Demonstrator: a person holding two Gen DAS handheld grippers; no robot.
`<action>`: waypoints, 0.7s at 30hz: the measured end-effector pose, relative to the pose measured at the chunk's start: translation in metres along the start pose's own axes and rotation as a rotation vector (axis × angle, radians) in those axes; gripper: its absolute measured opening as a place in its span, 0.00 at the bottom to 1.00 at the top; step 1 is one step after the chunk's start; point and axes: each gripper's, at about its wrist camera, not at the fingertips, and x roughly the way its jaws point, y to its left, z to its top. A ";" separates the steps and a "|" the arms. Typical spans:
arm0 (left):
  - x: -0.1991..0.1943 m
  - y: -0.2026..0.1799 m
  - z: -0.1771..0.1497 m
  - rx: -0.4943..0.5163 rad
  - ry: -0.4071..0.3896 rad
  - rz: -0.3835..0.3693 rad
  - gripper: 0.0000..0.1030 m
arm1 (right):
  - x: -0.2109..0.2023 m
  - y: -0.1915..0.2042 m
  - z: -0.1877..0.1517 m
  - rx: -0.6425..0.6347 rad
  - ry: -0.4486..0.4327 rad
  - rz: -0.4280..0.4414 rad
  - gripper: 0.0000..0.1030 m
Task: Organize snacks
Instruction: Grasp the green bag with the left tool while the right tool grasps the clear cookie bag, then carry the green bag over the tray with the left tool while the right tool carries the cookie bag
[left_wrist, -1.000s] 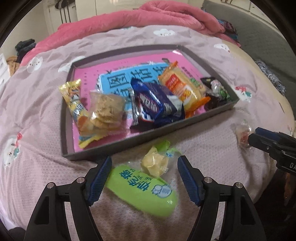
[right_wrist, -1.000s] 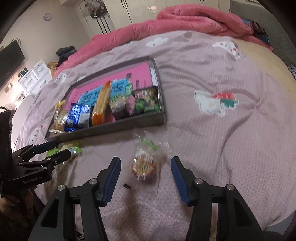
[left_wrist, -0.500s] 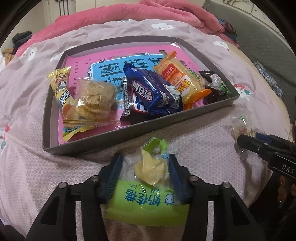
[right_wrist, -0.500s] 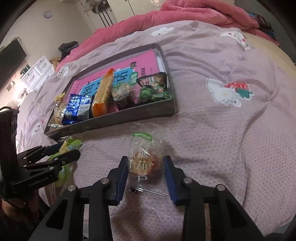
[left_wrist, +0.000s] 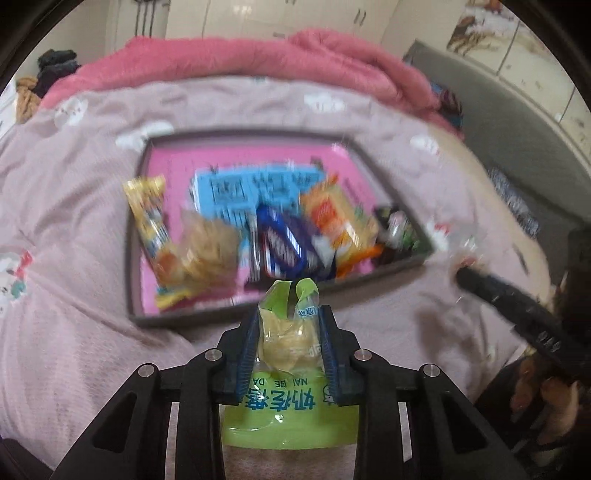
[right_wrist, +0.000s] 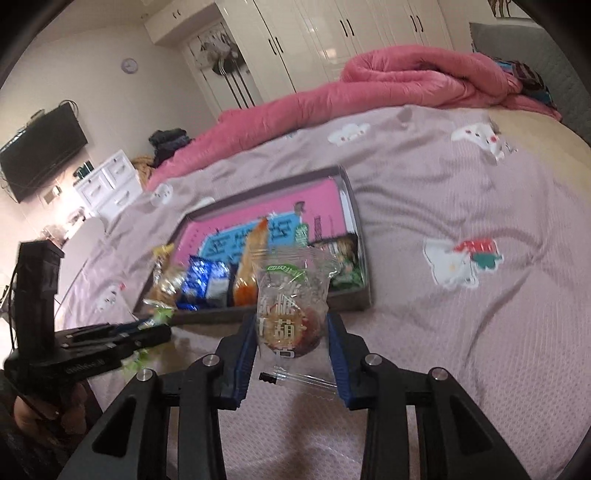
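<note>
You work over a bed covered with a mauve bedspread (right_wrist: 461, 192) printed with small cartoon animals and clouds. A pink quilt (right_wrist: 388, 85) lies bunched along the far side. On the bedspread sits a shallow grey tray (right_wrist: 364, 258) with a pink and blue printed sheet on its floor, and several snacks lie in its near half: a yellow bar (left_wrist: 147, 218), a clear bag of biscuits (left_wrist: 207, 251), a blue packet (left_wrist: 284, 243) and an orange packet (left_wrist: 336, 218).

Your left gripper (left_wrist: 288, 332) has just been closing its jaws, and now the blue pads press on both sides of a green snack pouch (left_wrist: 288, 402) that holds a yellowish piece. The pouch is in front of the near wall of the tray, outside it. The view is blurred, so I think the pouch is clear of the bedspread, but I cannot be sure.

Your right gripper (right_wrist: 291, 332) is closed narrowly on a clear candy bag (right_wrist: 291, 302) with a round reddish sweet inside; the bag stands upright between the pads, also outside the tray, near its right corner.

Only the right wrist view shows the room: white wardrobes (right_wrist: 332, 37), a wall clock (right_wrist: 129, 65), a dark television (right_wrist: 40, 151) and a white drawer unit (right_wrist: 107, 181). The left wrist view alone shows a grey headboard (left_wrist: 498, 103) at the right.
</note>
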 end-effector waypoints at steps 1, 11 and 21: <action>-0.005 0.002 0.004 -0.010 -0.019 -0.003 0.31 | 0.000 0.001 0.002 -0.002 -0.006 -0.001 0.36; -0.023 0.020 0.034 -0.027 -0.145 0.098 0.31 | 0.010 0.003 0.019 -0.014 -0.040 0.017 0.36; -0.005 0.028 0.049 -0.041 -0.146 0.126 0.31 | 0.023 0.001 0.035 -0.013 -0.055 0.023 0.36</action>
